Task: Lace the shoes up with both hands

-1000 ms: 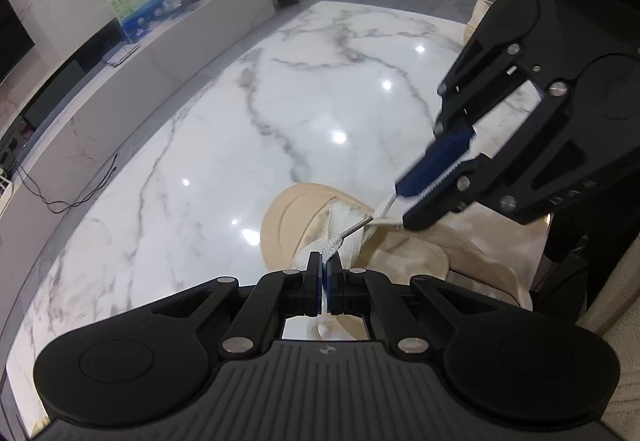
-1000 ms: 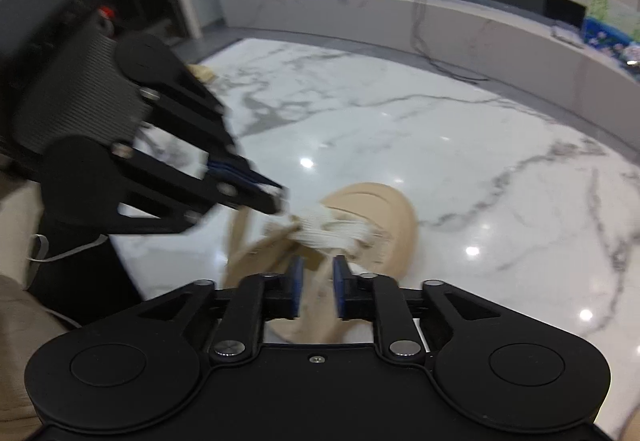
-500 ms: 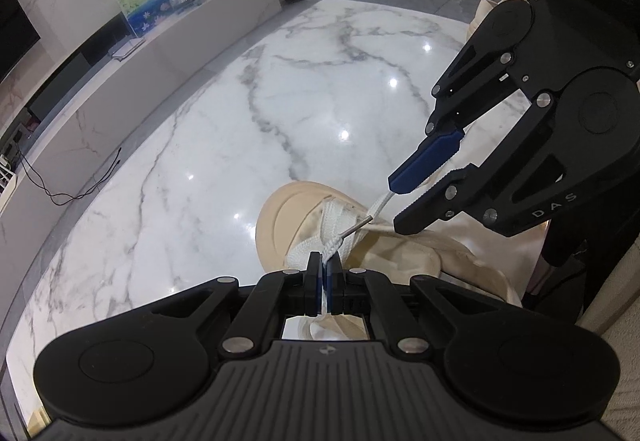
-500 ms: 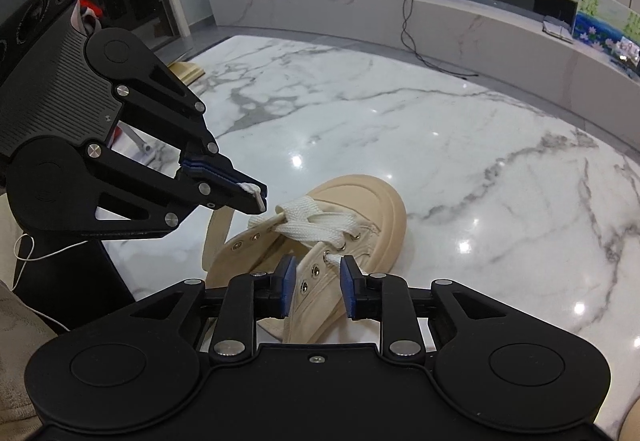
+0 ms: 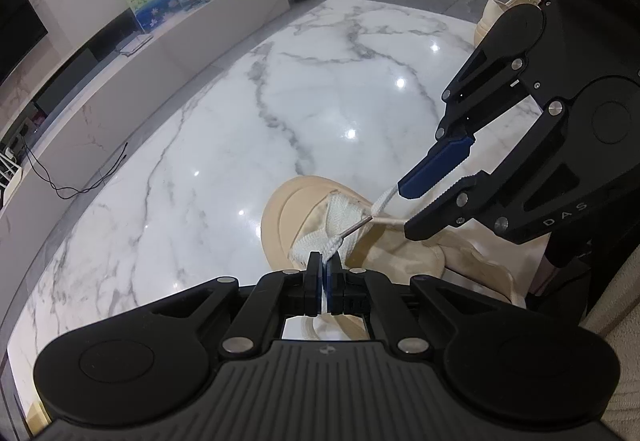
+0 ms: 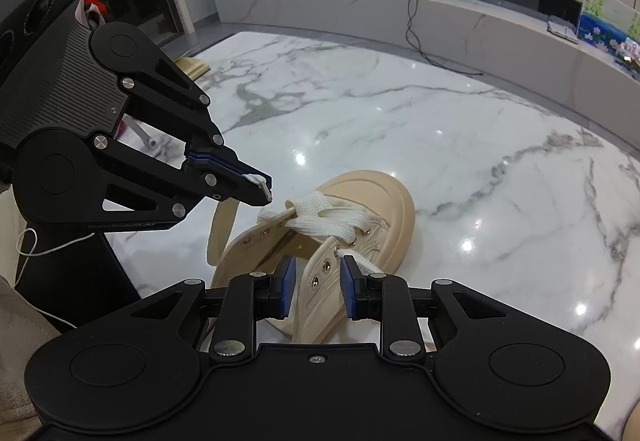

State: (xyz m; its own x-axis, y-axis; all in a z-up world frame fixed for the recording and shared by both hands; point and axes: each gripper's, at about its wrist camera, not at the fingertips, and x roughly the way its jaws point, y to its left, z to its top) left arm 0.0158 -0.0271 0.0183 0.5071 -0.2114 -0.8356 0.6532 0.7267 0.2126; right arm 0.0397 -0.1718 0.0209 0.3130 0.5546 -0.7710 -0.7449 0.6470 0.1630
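My left gripper [image 6: 256, 188] is pinched tight on the white shoelace [image 6: 320, 219], close to its end, so that only a short stub pokes out past the pads. From there the flat woven lace runs down into the upper eyelets of the beige canvas sneaker [image 6: 372, 201], which lies on the white marble tabletop [image 6: 460, 129] between my two tools, toe pointing away from me. The lower rows are already crossed; several metal eyelets [image 6: 316, 283] nearer me stand empty.

The lace is soft and limp and will carry no push along its length, so I judge the only useful hold is right at the stiff tip, where it can be steered into a hole. Held further back it would just flop. In my left wrist view, a thin bright tip [image 5: 358, 225] shows near my other tool.

The shoe feels like a light thing, with a floppy upper and a firmer rubber sole: it will likely slide on the glossy marble if I tug the lace without bracing it.

My right gripper [image 6: 316, 287] has its fingers parted, straddling the right eyelet flap without pressing on it. That flap's edge, beside the next empty eyelet, seems the best place to clamp.
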